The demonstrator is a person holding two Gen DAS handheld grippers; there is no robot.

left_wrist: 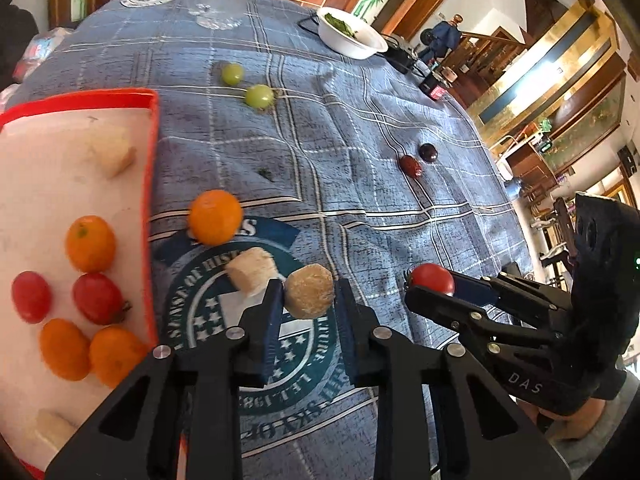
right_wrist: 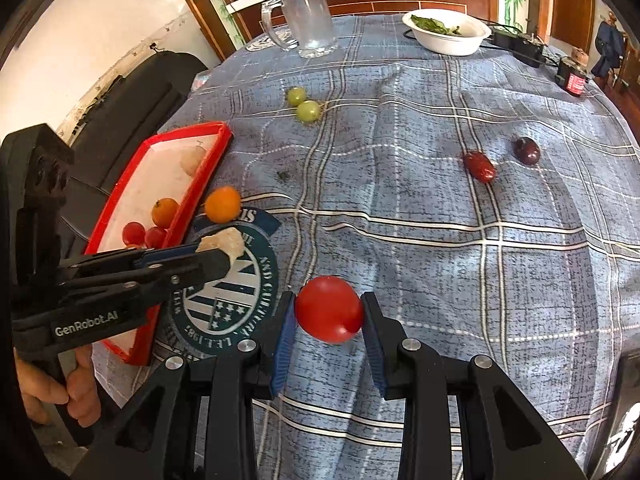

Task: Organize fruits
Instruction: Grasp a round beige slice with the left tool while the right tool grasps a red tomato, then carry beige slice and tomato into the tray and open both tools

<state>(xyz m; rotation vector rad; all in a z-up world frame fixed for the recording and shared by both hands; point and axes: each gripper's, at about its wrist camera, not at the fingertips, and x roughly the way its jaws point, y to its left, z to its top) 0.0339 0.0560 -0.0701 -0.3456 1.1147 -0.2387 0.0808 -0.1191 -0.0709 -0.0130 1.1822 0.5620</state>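
Left wrist view shows the left gripper (left_wrist: 308, 300) with jaws clenched on a tan fruit chunk (left_wrist: 310, 291), the red-rimmed tray (left_wrist: 151, 184) just left of them, nearer this hand than the right gripper (right_wrist: 329, 312), whose jaws grasp a red tomato (right_wrist: 329, 308).

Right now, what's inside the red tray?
The red tray holds three small oranges, two cherry tomatoes and two pale sugarcane-like chunks. Its near corner is covered by the left hand-held gripper, so anything there is hidden.
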